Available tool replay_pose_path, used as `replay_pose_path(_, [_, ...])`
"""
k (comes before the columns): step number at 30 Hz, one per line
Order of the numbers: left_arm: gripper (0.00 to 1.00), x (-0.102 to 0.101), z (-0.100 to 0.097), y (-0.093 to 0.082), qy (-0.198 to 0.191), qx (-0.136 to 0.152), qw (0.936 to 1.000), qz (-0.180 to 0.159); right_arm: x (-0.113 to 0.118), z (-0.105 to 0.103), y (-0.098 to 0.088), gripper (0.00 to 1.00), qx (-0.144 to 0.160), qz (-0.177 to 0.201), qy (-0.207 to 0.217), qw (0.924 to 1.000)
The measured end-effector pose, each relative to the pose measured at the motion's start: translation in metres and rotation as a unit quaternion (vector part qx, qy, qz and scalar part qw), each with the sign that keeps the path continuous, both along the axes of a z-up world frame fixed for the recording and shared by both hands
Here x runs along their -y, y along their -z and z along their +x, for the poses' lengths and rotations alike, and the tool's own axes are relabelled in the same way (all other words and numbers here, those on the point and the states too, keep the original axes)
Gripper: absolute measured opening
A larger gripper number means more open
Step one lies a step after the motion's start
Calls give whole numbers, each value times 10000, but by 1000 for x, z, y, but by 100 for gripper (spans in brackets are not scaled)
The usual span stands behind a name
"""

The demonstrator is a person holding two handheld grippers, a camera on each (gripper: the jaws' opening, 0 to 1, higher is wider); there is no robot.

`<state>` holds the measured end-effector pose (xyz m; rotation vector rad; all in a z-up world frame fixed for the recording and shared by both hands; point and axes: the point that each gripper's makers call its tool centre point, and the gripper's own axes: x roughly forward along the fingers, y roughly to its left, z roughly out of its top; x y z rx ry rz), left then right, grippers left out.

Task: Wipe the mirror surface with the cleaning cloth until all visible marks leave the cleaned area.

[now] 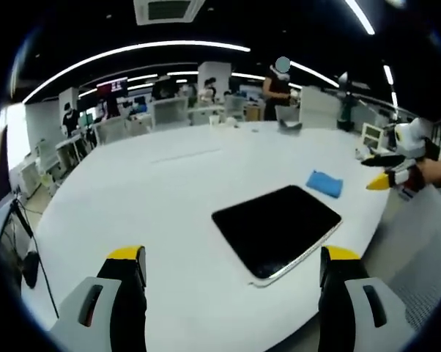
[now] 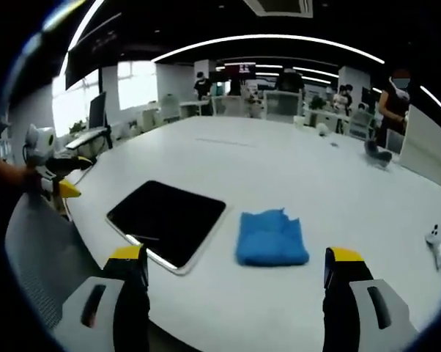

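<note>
Lying soft and folded just ahead of the right gripper's (image 2: 235, 275) spread fingers, the blue cleaning cloth (image 2: 270, 238) invites a top pinch; the left gripper (image 1: 231, 271) gapes before the fragile mirror (image 1: 277, 226).

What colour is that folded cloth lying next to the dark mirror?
Blue: the folded blue cleaning cloth shows best in the right gripper view.

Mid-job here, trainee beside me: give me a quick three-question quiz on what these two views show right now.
1. True or false: the blue cloth lies on top of the mirror.
2. The right gripper has its jaws: A) shut on the cloth, B) open and empty, C) shut on the mirror.
3. What do the mirror and cloth rest on?

Key: 1 false, it lies beside it, apart; 2 B; 3 the white table.
</note>
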<state>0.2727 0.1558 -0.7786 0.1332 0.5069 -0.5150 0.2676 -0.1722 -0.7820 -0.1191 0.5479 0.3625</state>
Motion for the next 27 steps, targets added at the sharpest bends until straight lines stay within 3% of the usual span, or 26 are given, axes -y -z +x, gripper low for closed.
replay_pose_path(2, [99,-5,-2,5,-93,-154,9998,-61,-1,-3,2,100,4,-36,-37,10000])
replay_pose_path(8, [99,-6,0,4,-95,-11,10000,7,-1,-4,6,100,-83,-57,-39,9999])
replay_pose_path(14, [99,-7,-2,1,-139,-44,9999,11,0,-4,6,100,-90,-89,-37,9999])
replay_pose_path(19, [99,-5,-8,-2,-178,-88,9996,-222,-1,-5,9,100,-183,-34,-38,9998])
replay_pose_path(23, [99,-8,-5,10,-149,-96,9998,117,-2,-5,10,100,-206,-26,-55,9998])
replay_pose_path(27, [99,-8,-6,7,-102,-44,9999,100,0,-5,9,100,-198,18,23,9998])
